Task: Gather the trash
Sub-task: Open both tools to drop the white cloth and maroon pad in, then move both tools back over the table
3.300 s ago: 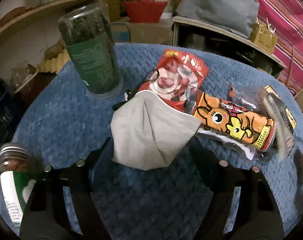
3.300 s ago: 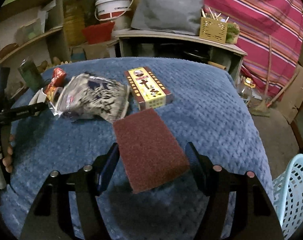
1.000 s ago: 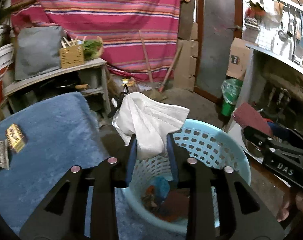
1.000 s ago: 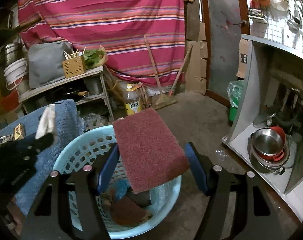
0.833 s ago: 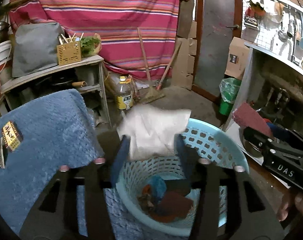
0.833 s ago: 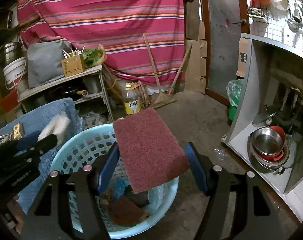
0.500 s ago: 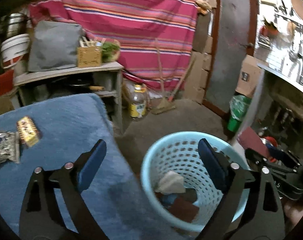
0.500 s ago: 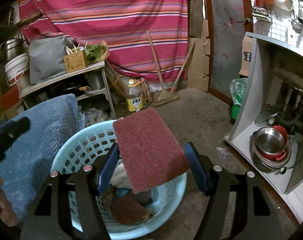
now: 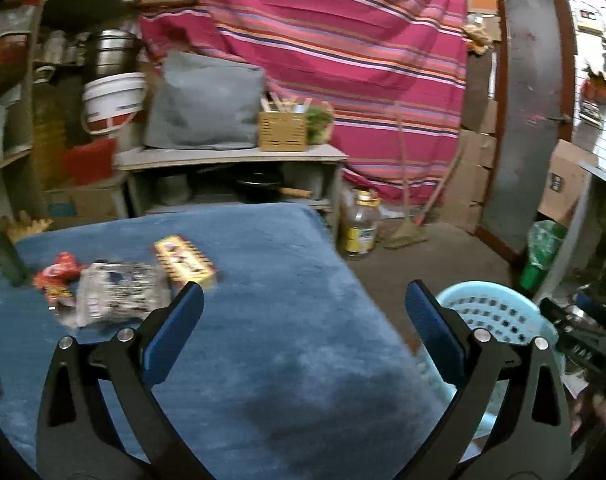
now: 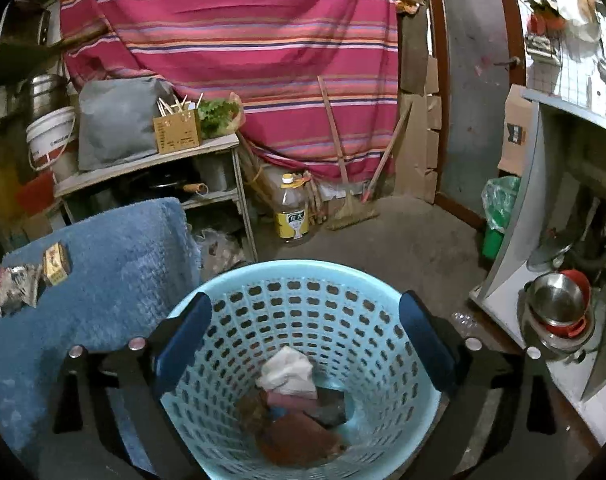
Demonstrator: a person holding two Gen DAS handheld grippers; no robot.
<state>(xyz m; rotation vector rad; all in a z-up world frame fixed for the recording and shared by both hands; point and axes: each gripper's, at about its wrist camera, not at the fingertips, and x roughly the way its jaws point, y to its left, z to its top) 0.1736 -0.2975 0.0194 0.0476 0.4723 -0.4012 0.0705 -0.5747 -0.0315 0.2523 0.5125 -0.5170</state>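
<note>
The round, perforated light-blue plastic basket (image 10: 303, 320) stands upright on the floor, mouth facing up, just beside the edge of the table covered in a fluffy blue cloth (image 9: 271, 360). In it lie a crumpled white face mask (image 10: 289, 372) and a flat dark-red scouring pad (image 10: 299, 436), the pad's long axis running roughly across the basket bottom, among other scraps.

The right gripper (image 10: 305, 340) hangs over the basket mouth with its jaws opening, nothing between the blue pads. A second ago it clamped the red pad above the basket; that pad now rests inside. The left gripper (image 9: 305, 328) also has its jaws opening wide and empty. A second ago it pinched the white mask over the basket; now it faces the blue table, with the basket at its right.

On the table remain a yellow-and-red rectangular box (image 9: 185, 262), its long axis slanting away toward the upper left in the left wrist view, a crinkled silver-and-black wrapper (image 9: 119, 292) just beside it, and a red snack packet (image 9: 59, 276) touching the wrapper's left side.
</note>
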